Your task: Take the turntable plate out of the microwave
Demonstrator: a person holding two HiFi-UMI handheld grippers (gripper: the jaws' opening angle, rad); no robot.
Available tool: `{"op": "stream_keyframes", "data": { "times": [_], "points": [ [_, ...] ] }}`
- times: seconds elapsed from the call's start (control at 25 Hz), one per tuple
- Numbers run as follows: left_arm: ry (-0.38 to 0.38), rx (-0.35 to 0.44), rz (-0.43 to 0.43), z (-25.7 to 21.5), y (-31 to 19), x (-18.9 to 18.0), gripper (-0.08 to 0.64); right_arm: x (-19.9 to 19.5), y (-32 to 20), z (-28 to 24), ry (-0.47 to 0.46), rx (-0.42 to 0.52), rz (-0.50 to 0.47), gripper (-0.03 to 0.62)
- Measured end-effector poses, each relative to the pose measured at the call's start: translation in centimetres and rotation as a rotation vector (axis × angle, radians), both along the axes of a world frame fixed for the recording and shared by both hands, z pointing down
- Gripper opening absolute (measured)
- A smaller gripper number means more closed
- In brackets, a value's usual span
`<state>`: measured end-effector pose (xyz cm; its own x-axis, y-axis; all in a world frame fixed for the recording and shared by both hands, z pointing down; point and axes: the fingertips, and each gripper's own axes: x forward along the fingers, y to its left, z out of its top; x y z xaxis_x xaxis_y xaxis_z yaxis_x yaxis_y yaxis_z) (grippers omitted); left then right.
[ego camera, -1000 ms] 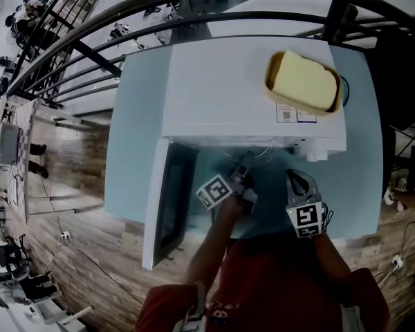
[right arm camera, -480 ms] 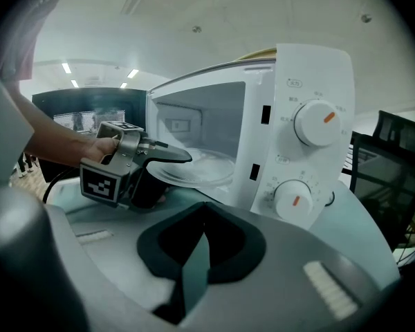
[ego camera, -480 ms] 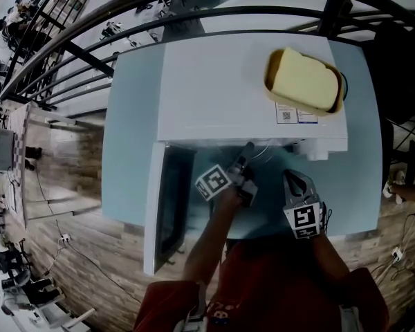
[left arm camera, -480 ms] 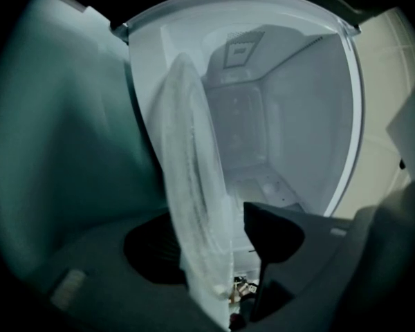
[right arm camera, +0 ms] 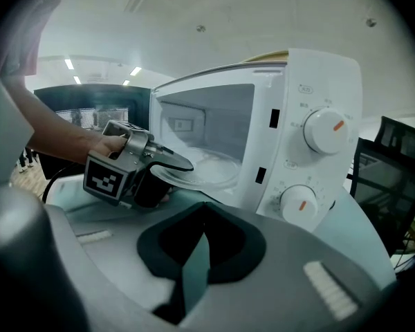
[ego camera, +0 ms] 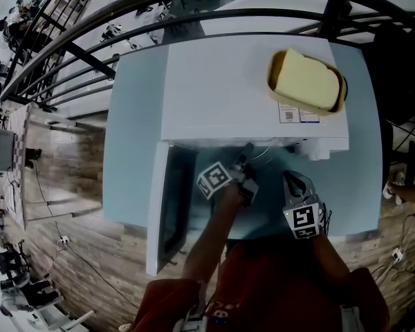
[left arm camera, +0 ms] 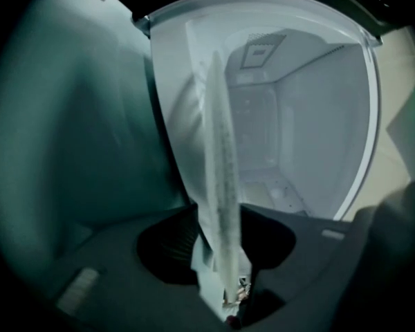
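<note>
The clear glass turntable plate lies at the mouth of the white microwave, its near rim sticking out of the opening. My left gripper reaches into that opening. Its jaws have just been closing and now stand shut on the plate's rim, one above and one below. In the left gripper view the plate runs edge-on between the jaws. My right gripper hovers in front of the control panel, shut with nothing in it.
The microwave door hangs open to the left. A yellow loaf in a brown basket sits on top of the microwave. Two knobs face my right gripper. A black chair stands to the right of the pale table.
My left gripper has edged a little further into the microwave's mouth. The right gripper has kept still.
</note>
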<state>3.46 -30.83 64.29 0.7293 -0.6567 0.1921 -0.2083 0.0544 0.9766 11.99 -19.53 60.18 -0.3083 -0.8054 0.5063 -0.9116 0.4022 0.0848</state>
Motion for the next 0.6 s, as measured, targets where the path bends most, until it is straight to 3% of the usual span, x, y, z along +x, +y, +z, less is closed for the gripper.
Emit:
{"op": "stream_keyframes", "data": {
  "times": [0.12, 0.32, 0.6],
  "points": [
    [0.008, 0.003, -0.009, -0.3, 0.2, -0.1, 0.132, -0.1, 0.4, 0.0, 0.003, 0.0, 0.0, 0.0],
    [0.073, 0.048, -0.027, -1.5, 0.7, -0.2, 0.034, -0.5, 1.1, -0.4, 0.01, 0.007, -0.006, 0.0],
    [0.073, 0.054, -0.045, -1.3, 2.5, -0.7, 0.029, -0.8, 2.5, -0.9, 0.009, 0.025, -0.014, 0.0]
  ]
}}
